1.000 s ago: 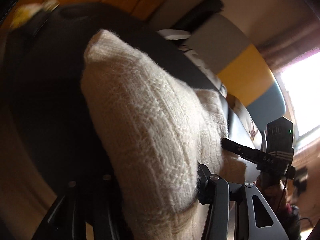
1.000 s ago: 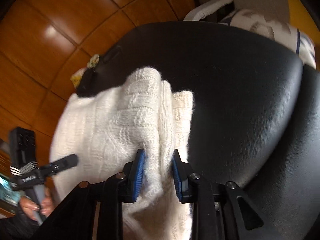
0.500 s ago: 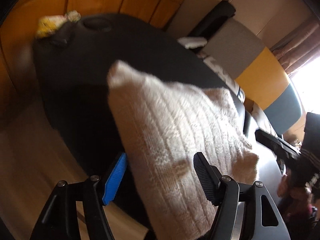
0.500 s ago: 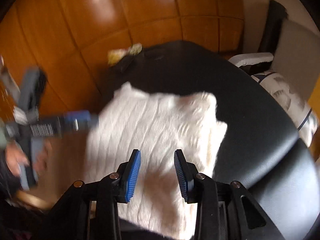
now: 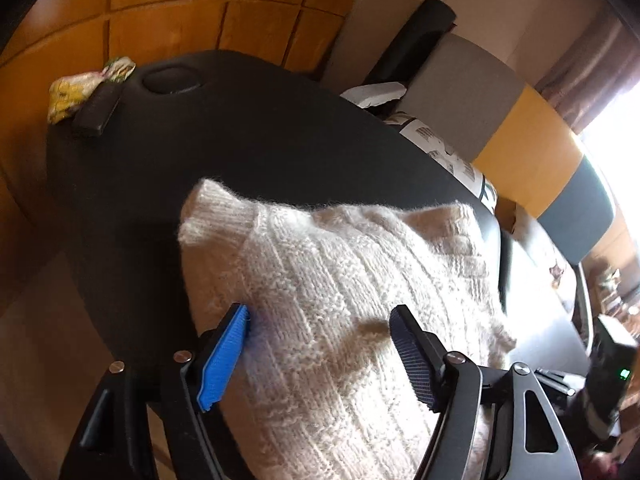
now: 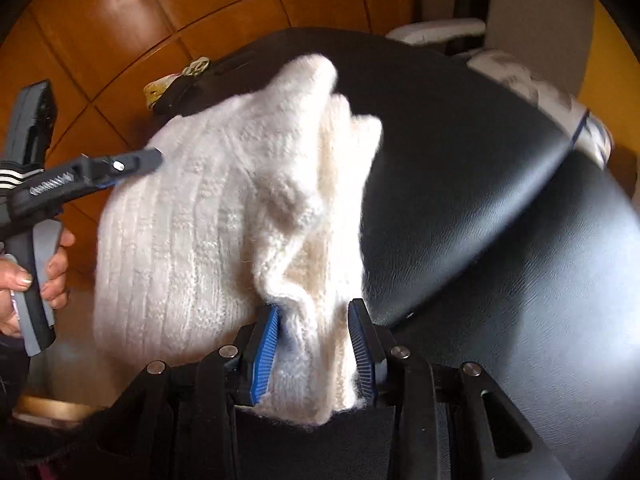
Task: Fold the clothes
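My right gripper [image 6: 314, 350] is clamped on a bunched fold of the cream knit sweater [image 6: 208, 216]. My left gripper [image 5: 320, 340] is spread wide, the sweater between its fingers, grip unclear. The sweater lies on the black leather seat [image 6: 500, 208], a small black object [image 5: 96, 110] at 11 o'clock.

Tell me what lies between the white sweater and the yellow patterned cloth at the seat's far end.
In the left wrist view, bare black seat separates the white sweater from the yellow patterned cloth, except a dark flat object touching the cloth.
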Tool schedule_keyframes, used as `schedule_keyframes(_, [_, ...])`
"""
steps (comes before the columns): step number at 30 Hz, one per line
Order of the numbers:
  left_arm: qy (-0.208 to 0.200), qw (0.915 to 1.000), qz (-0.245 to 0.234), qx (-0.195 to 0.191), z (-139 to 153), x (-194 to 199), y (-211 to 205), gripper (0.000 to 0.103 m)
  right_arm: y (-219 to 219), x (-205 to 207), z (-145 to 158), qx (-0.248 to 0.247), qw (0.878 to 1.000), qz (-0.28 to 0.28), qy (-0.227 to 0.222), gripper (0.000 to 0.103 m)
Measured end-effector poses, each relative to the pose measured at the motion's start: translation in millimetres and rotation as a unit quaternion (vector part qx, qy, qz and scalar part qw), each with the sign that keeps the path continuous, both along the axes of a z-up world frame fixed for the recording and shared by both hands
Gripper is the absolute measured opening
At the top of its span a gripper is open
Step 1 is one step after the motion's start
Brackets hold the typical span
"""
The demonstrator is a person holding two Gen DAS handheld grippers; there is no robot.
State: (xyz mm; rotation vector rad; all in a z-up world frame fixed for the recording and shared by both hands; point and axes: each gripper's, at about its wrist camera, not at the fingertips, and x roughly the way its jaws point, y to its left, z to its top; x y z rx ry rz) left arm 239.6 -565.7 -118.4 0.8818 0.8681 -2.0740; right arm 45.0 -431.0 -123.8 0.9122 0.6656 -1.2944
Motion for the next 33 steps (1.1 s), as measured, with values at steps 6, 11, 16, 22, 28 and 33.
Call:
schedule_keyframes(6, [0.010,0.9994,0.031,-0.012,7.4,14.7,12.7,0.077,-8.5,19.0,66.3,-0.096,0.987,0.125,0.026,0.034])
schedule_keyframes(11, [0.020,0.9978,0.056,-0.028,15.2,24.9,33.2,0.077,-52.4,33.6,28.5,-0.002,0.984,0.167,0.060,0.034])
schedule_keyframes(16, [-0.020,0.9982,0.055,-0.014,-6.2,4.9,42.3,0.079,-49.7,10.8,-6.3,0.028,0.989,0.133,0.052,0.031])
schedule_keyframes(22, [-0.015,0.9956,0.079,-0.047,15.8,21.0,57.7,0.082,-3.0,5.4,47.2,-0.087,0.996,0.009,-0.007,0.034])
schedule_keyframes(28, [-0.088,0.9771,0.157,-0.113,53.8,59.3,79.9,0.097,17.8,45.1,63.0,-0.122,0.990,-0.069,-0.013,0.041])
schedule_keyframes(33, [-0.089,0.9687,0.164,-0.164,73.7,65.0,112.3,0.098,26.3,80.3,75.5,-0.131,0.987,-0.071,0.053,0.041])
